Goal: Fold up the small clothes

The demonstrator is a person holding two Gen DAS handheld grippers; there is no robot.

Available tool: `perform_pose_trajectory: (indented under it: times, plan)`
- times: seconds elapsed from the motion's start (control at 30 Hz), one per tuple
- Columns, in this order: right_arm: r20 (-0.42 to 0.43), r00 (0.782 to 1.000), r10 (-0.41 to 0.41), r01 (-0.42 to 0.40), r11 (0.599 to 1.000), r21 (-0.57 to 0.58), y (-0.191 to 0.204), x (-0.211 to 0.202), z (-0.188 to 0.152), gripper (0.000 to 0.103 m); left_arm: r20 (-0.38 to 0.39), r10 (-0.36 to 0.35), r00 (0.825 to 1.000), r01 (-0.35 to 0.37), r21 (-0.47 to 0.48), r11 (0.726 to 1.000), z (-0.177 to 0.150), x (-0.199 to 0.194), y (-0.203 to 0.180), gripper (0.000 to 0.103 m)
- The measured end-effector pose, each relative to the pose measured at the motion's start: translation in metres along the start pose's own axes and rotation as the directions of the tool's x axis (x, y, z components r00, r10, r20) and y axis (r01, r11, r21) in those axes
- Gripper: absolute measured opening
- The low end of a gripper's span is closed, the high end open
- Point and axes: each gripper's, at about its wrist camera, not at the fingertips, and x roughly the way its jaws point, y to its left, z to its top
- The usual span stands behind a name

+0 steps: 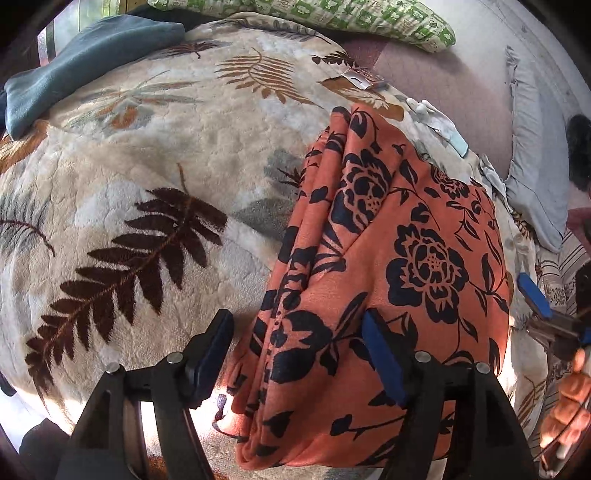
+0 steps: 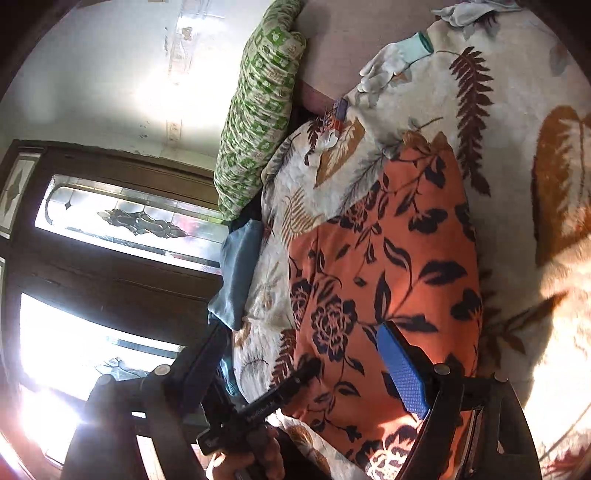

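Observation:
An orange garment with a dark floral print (image 1: pixel 399 258) lies folded in layers on a cream fern-leaf blanket (image 1: pixel 166 155). My left gripper (image 1: pixel 299 350) hovers over its near left edge, jaws wide apart, with the stacked fold below the gap and no pad pressing on it. The right gripper's blue pad (image 1: pixel 533 297) and the hand holding it (image 1: pixel 569 398) show at the right edge. In the right wrist view the garment (image 2: pixel 388 266) fills the middle. My right gripper (image 2: pixel 303 362) stands open above it, holding nothing. The left gripper (image 2: pixel 266 402) appears there low in the frame.
A green patterned pillow (image 1: pixel 332 18) lies at the blanket's far side and a blue-grey cloth (image 1: pixel 85 62) at its far left. White gloves (image 1: pixel 439 122) and a pale grey cloth (image 1: pixel 532 155) sit to the right. A dark wooden door with glass panes (image 2: pixel 122 225) stands beyond the bed.

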Motion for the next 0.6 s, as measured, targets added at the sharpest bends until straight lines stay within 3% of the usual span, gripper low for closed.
perform_pose_trajectory:
  times: [0.03,0.07,0.1,0.13,0.17,0.27,0.33,0.43,0.57,0.6]
  plan:
    - [-0.011,1.0,0.013,-0.013,1.0,0.025,-0.008,0.008,0.01,0.086,0.006,0.004,1.0,-0.004,0.007,1.0,-0.001,0.0,-0.001,0.076]
    - [-0.023,1.0,-0.019,0.02,0.999,0.04,-0.02,0.02,0.02,0.086,0.009,0.002,1.0,-0.002,0.015,1.0,0.0,0.002,0.0,0.077]
    - [-0.043,0.994,-0.103,0.106,0.991,0.078,-0.038,0.034,0.027,0.086,0.01,0.014,1.0,-0.014,0.02,1.0,0.0,0.003,-0.001,0.077]
    - [-0.073,0.99,-0.123,0.132,0.982,0.135,-0.057,0.047,0.03,0.086,0.011,0.017,1.0,-0.017,0.023,1.0,0.001,0.001,-0.002,0.077]
    - [-0.048,0.996,-0.078,0.084,0.985,0.148,-0.064,0.05,0.031,0.086,0.008,0.027,1.0,-0.027,0.027,0.999,0.002,-0.001,-0.004,0.077]
    - [-0.044,0.993,-0.108,0.112,0.988,0.11,-0.048,0.046,0.033,0.086,0.018,0.06,0.998,-0.061,0.019,0.998,0.01,-0.021,-0.018,0.075]
    - [-0.062,0.989,-0.134,0.138,0.988,0.065,-0.036,0.043,0.031,0.086,0.081,-0.007,0.997,0.003,0.056,0.998,0.014,-0.041,-0.034,0.076]
    - [-0.041,0.997,-0.066,0.069,0.995,0.076,-0.028,0.024,0.02,0.086,0.16,0.02,0.987,-0.05,0.185,0.981,0.017,-0.044,-0.059,0.082]
    - [-0.039,0.998,0.049,-0.045,0.995,0.094,-0.017,0.002,-0.014,0.086,0.018,0.116,0.993,-0.117,0.208,0.971,0.012,0.01,-0.055,0.085]
    - [-0.054,0.996,0.074,-0.068,0.992,0.108,-0.019,0.0,-0.025,0.086,0.046,0.119,0.992,-0.126,0.214,0.969,0.008,0.014,-0.053,0.089]
